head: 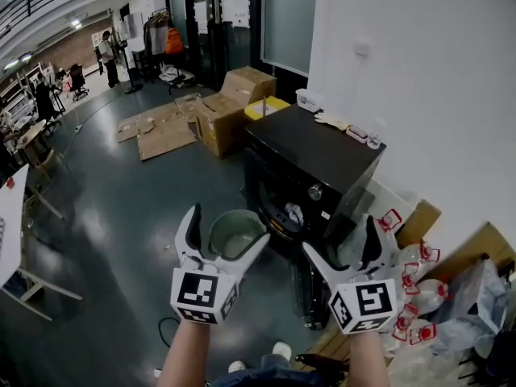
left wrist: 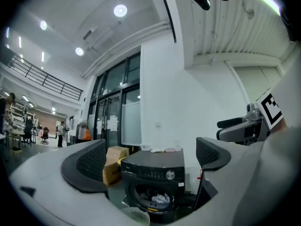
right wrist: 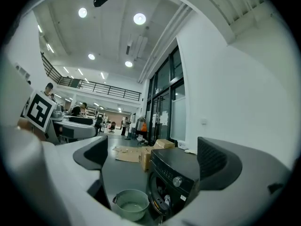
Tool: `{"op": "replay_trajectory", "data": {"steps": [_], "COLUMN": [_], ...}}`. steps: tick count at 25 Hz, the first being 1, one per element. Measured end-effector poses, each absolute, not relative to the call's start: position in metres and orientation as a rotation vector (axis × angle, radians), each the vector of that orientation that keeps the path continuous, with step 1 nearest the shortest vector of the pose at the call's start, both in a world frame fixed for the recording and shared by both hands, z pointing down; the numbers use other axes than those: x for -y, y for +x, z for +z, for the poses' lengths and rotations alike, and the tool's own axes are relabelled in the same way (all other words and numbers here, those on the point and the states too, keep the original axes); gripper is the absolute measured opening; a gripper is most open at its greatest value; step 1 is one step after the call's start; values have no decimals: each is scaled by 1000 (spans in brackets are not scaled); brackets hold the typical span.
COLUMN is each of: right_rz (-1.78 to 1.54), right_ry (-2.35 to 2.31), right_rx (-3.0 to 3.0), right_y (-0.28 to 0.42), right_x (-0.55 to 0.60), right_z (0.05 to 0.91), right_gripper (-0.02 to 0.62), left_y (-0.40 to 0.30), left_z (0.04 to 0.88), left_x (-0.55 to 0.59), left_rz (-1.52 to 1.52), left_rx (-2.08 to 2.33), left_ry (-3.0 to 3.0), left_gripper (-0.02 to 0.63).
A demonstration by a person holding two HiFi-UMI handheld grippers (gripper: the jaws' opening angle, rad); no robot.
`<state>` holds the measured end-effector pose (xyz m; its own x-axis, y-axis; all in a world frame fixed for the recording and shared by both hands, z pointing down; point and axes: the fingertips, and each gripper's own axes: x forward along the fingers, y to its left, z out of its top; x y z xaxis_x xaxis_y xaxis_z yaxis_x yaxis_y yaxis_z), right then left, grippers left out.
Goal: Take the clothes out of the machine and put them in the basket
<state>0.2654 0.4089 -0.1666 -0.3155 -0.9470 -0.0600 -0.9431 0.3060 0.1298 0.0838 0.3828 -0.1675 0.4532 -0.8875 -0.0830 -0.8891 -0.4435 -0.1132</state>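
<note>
A black front-loading washing machine stands against the white wall with its door open. Pale clothes show inside the drum. A round grey-green basket sits on the floor just in front of it. My left gripper hangs open in the air over the basket, with nothing between its jaws. My right gripper is open and empty in front of the machine. The left gripper view looks at the machine, the clothes and the basket's rim. The right gripper view shows the machine and the basket.
Cardboard boxes and flattened cardboard lie on the floor behind the machine. Small items rest on the machine's top. Bags and red-capped bottles crowd the floor at the right. A white table stands at the left.
</note>
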Motion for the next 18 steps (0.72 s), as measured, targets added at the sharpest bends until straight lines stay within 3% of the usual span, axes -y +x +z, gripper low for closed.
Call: {"op": "replay_trajectory", "data": {"steps": [18], "right_rz": [-139], "right_ry": [1689], "right_rx": [2544], "right_y": [297], "right_x": [-323], "right_z": [-136], "right_gripper": [548], "left_y": [96], "left_z": [-141], "left_x": [-323], "left_rz": [-125], "left_rx": [-1729], "left_ry": [-2415], "left_gripper": [565]}}
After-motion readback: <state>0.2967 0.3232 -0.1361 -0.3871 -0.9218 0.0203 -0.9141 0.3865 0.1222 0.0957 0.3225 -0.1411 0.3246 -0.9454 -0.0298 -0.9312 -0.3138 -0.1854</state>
